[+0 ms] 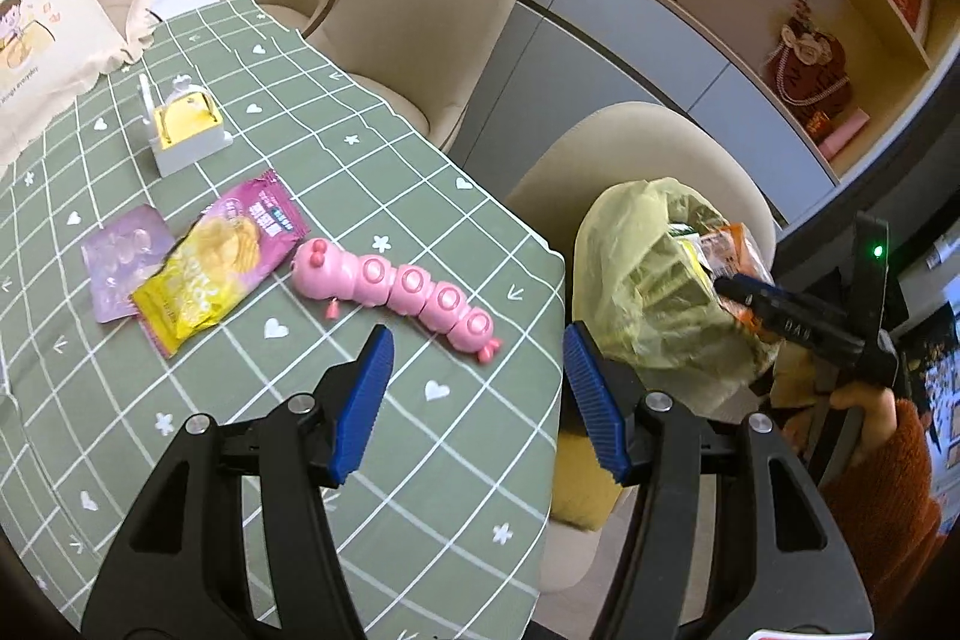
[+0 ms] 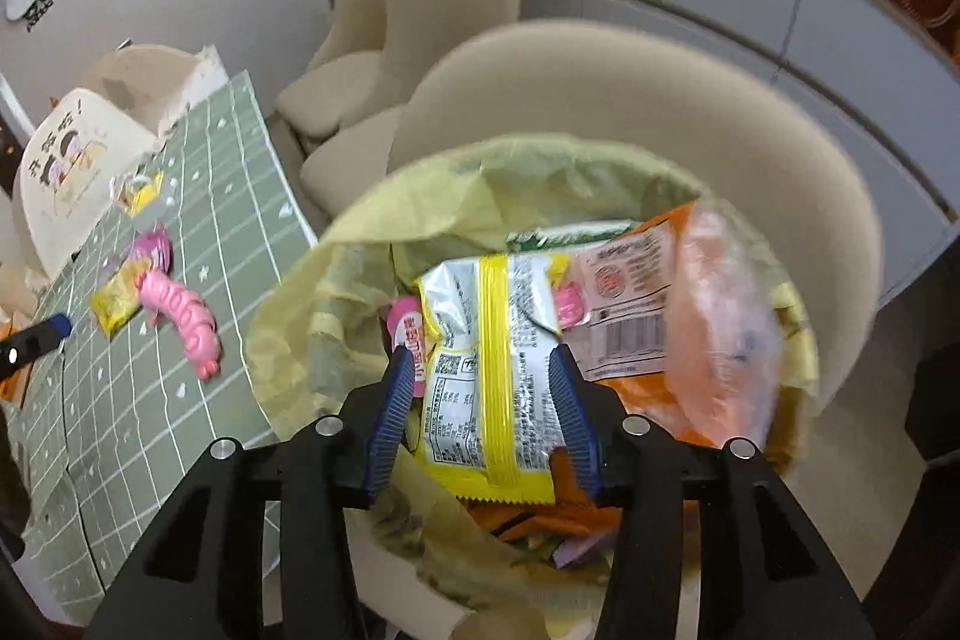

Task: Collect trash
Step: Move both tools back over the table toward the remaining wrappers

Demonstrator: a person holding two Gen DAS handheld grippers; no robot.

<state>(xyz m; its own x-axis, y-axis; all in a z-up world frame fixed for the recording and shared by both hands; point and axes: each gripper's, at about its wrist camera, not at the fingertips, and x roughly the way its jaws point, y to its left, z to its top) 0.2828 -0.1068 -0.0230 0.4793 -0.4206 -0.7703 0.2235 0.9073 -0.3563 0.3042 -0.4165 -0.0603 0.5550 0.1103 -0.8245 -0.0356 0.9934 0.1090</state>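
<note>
**Observer:** Wrappers first. Where are they, and how do they lie?

**Operator:** I see two on the green checked tablecloth (image 1: 384,112), at its left part in my left wrist view. The crinkly chip packet (image 1: 219,259), yellow at the near end and purple at the far end, has its long axis running from near-left to far-right. Touching its left edge is a flat, pale lilac pouch (image 1: 123,268), squarish with rounded corners. Just right of the packet lies a pink caterpillar toy (image 1: 399,289), glossy jointed plastic, head toward the packet and tail toward the near-right.

**Observer:** And the rest of the trash?

**Operator:** It sits in the yellow-green bin bag (image 2: 360,196), thin wrinkled film, off the table's right edge in front of a beige chair (image 2: 660,100). On top lies a silver wrapper with a yellow seam (image 2: 498,358), printed back up, its long axis running from near to far between my right fingers. Right of it lies an orange packet (image 2: 636,292) showing a barcode.

**Observer:** Your grippers?

**Operator:** My right gripper (image 2: 483,382) hangs over the bag's mouth, its ribbed blue pads on either side of the silver wrapper. The jaws stand apart; the pads sit at the wrapper's edges, and I cannot tell that they press on it. My left gripper (image 1: 477,376) hovers above the table's near-right corner, jaws wide apart with nothing between them.

**Observer:** Anything else on the table?

**Operator:** A small white box with a yellow top (image 1: 183,130) at the far side, and a cream printed tote bag (image 1: 42,40) at the far left.
</note>
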